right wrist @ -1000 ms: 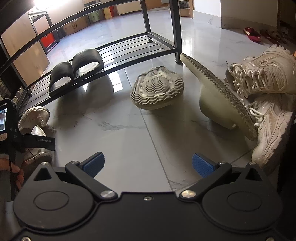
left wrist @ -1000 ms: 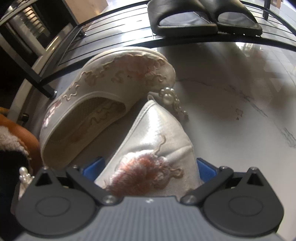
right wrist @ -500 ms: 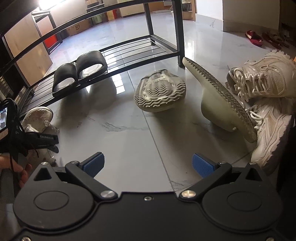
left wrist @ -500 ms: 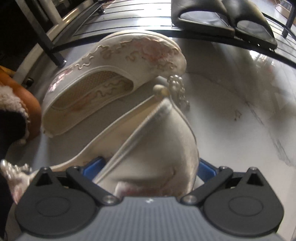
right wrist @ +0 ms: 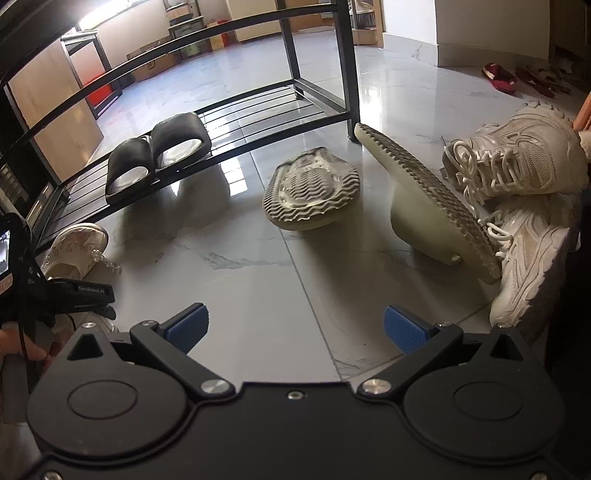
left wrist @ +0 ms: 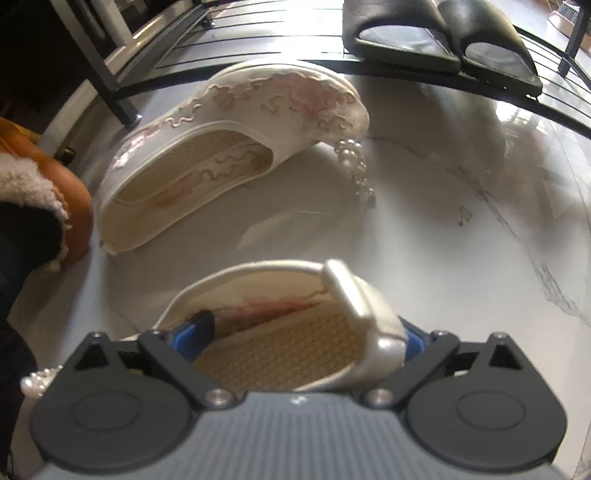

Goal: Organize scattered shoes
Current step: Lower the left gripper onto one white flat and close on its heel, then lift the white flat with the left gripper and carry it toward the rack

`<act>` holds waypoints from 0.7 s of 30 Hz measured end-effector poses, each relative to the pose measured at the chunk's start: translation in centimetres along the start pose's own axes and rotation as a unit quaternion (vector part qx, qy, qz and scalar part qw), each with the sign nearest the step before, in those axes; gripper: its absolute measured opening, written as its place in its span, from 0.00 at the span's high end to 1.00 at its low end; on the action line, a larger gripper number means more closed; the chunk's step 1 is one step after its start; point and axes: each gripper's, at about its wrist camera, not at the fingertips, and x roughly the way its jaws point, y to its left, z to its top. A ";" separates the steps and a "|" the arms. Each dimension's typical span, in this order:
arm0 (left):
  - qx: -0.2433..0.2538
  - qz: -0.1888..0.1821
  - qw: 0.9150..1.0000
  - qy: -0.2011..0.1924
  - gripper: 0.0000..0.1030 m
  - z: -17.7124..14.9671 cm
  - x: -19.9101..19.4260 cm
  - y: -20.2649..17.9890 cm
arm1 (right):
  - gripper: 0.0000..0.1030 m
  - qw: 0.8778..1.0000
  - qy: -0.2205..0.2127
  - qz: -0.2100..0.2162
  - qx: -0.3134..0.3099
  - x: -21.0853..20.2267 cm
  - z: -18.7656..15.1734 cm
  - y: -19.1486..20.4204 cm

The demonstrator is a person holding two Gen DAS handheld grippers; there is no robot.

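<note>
My left gripper (left wrist: 299, 332) is shut on a white embroidered flat shoe (left wrist: 295, 325), its opening facing up, held above the floor. Its mate (left wrist: 229, 147) lies tilted on the floor just ahead, pearl string (left wrist: 354, 166) trailing. Two black slippers (left wrist: 439, 33) sit on the black rack's lowest shelf (left wrist: 258, 55). My right gripper (right wrist: 295, 326) is open and empty over the marble floor. In the right wrist view an upside-down beige slipper (right wrist: 314, 188), a tipped beige slipper (right wrist: 428, 199) and two white sneakers (right wrist: 524, 155) lie ahead. The black slippers (right wrist: 159, 155) show there too.
A brown fur-lined boot (left wrist: 44, 206) lies at the left. The rack's upright leg (right wrist: 349, 70) stands near the beige slippers. Red slippers (right wrist: 498, 75) lie far back right. The left gripper's body (right wrist: 55, 291) shows at the left edge.
My left gripper has lifted and turned the embroidered shoe, so its opening now faces up instead of its toe. The mate lies farther away. The right gripper barely moved.
</note>
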 end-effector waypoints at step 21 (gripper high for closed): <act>-0.016 0.039 0.999 -0.001 0.08 -5.0 -2.5 -2.0 | 0.00 1.000 -0.012 0.010 0.021 -1.0 -0.2 -0.8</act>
